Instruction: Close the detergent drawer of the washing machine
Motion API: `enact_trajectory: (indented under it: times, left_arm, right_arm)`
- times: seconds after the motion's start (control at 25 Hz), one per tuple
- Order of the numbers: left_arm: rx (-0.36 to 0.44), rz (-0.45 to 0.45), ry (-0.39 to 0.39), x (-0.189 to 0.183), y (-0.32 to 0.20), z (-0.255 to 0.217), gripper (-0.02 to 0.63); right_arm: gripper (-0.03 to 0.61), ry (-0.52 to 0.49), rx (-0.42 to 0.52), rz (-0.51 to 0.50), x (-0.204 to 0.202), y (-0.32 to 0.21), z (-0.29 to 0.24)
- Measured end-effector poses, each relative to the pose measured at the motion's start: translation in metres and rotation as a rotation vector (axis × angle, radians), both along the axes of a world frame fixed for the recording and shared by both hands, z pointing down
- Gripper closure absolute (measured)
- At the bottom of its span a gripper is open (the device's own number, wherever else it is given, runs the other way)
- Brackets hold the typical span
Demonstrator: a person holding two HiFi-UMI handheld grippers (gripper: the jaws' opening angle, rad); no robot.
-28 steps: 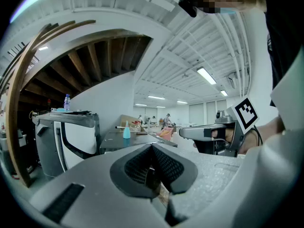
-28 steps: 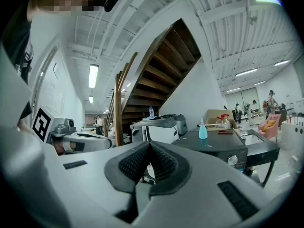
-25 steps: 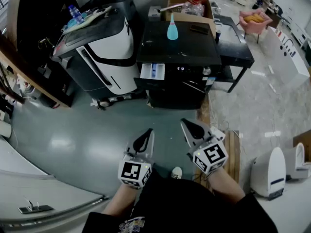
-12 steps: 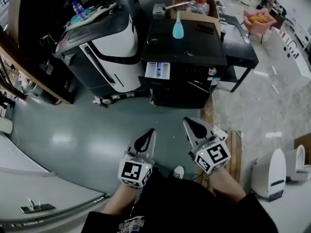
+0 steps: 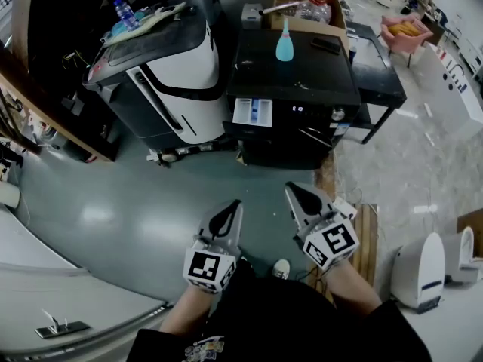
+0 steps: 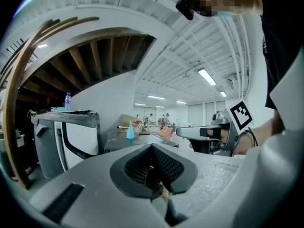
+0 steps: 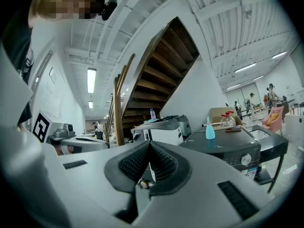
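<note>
A black washing machine (image 5: 294, 66) stands ahead of me on the grey floor. Its white detergent drawer (image 5: 253, 111) sticks out of the front at the upper left corner. A light blue bottle (image 5: 284, 46) stands on the lid; it also shows in the left gripper view (image 6: 129, 131) and the right gripper view (image 7: 210, 130). My left gripper (image 5: 232, 209) and right gripper (image 5: 293, 193) are both shut with nothing in them. They point level at the machine and are well short of it. In the right gripper view the machine's dial (image 7: 245, 159) is visible.
A black-and-white appliance (image 5: 170, 66) stands left of the washer, with a water bottle (image 5: 119, 10) on it. A cardboard box (image 5: 302, 2) sits behind the washer, a black side table (image 5: 377, 74) to its right. A wooden staircase (image 7: 161, 75) rises at left. White units (image 5: 426, 266) stand at right.
Both grippers and I have moved forward, so the washing machine sits closer and lower in the head view. The jaws stayed shut and the drawer still sticks out.
</note>
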State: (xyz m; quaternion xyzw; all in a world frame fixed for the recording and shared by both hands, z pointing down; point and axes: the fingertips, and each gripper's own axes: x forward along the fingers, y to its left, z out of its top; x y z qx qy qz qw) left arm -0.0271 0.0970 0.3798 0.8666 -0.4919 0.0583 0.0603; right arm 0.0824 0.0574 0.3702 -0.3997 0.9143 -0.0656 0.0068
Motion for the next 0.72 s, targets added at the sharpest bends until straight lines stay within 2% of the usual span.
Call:
enact_trajectory:
  times: [0.24,0.72]
  left_arm:
    - [0.023,0.008,0.027,-0.021,-0.018,-0.001,0.61]
    - [0.0,0.019,0.05,-0.07,-0.061,0.007,0.61]
  right_arm:
    - [0.578,0.008,-0.006,0.006,-0.02,-0.017,0.003]
    - [0.578,0.036,-0.032,0.035,-0.064,-0.059,0.012]
